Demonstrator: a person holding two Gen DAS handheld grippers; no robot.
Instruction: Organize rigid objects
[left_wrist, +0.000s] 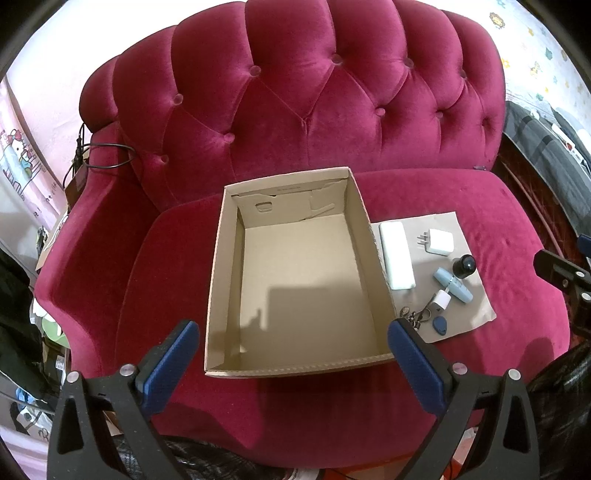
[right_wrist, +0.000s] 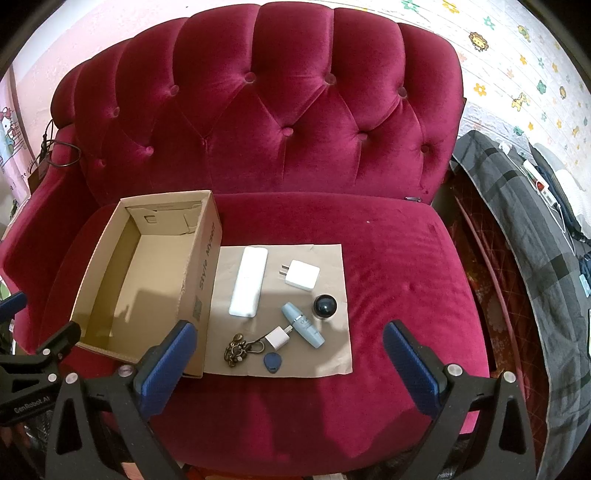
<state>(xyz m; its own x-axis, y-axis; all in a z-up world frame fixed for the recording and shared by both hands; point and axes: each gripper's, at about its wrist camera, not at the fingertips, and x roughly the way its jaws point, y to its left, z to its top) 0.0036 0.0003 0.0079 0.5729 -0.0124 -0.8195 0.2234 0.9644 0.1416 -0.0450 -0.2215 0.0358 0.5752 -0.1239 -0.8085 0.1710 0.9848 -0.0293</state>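
Nearest, left gripper (left_wrist: 293, 338) and right gripper (right_wrist: 290, 338) both gape, holding nothing. Beyond, on the sofa (right_wrist: 406, 277): one empty box (right_wrist: 110, 258); beside it one sheet (right_wrist: 332, 350) carrying one keyring (right_wrist: 251, 349), two chargers (right_wrist: 302, 275), one tube (right_wrist: 303, 325), one ball (right_wrist: 325, 306), one white bar (right_wrist: 248, 281).

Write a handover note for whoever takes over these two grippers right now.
Left gripper: open, empty, hovering over the near end of the cardboard box.
Right gripper: open, empty, above the near edge of the cardboard sheet.
Box sits on the red sofa with nothing in it.
Still on the sheet, right of the box: white remote, large white charger, dark ball, light blue tube, small white plug, keychain, blue tag.
Done: nothing packed.
Left: move all seven items into the box.
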